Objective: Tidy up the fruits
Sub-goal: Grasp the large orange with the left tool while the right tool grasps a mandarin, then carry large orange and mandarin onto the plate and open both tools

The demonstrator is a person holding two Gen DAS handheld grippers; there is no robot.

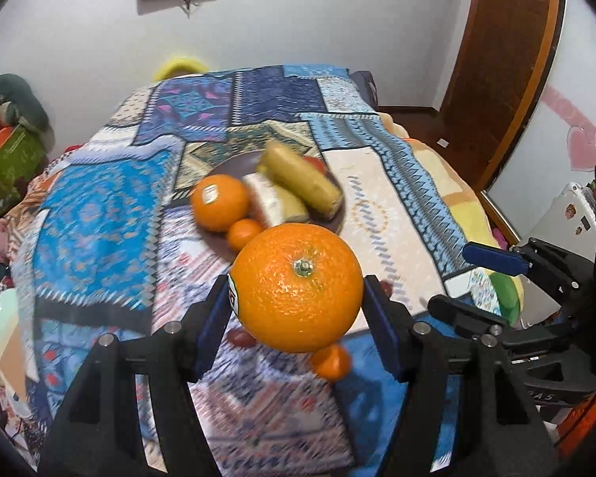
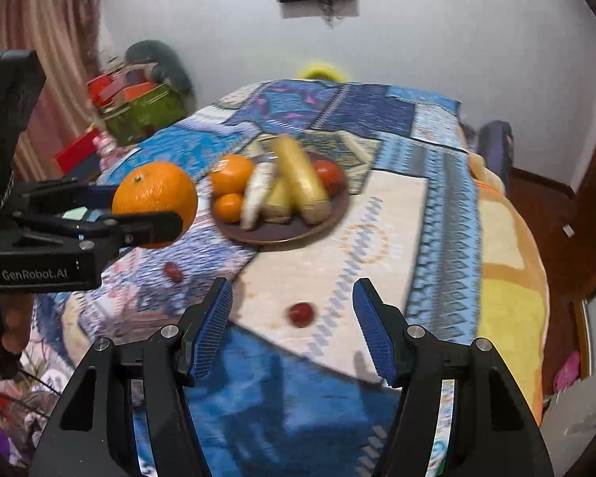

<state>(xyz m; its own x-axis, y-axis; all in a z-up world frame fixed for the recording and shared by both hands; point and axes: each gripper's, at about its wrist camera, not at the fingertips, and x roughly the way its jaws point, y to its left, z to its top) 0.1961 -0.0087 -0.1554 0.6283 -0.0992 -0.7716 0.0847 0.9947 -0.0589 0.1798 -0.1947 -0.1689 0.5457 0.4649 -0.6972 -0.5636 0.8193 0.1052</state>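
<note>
My left gripper (image 1: 296,302) is shut on a large orange (image 1: 297,287) and holds it above the patterned blanket, short of the brown plate (image 1: 337,214). The orange also shows in the right wrist view (image 2: 155,194), held left of the plate (image 2: 282,234). The plate carries an orange (image 1: 218,207), a small mandarin (image 1: 244,233), bananas (image 1: 300,183) and a red fruit (image 2: 327,177). My right gripper (image 2: 292,318) is open and empty above a small red fruit (image 2: 301,313) on the blanket. Another small red fruit (image 2: 173,271) and a mandarin (image 1: 330,361) lie loose.
The table is covered by a blue patchwork blanket (image 2: 437,206) that drops off at the right. Boxes and a green container (image 2: 143,113) stand at the far left. A wooden door (image 1: 504,59) is at the right.
</note>
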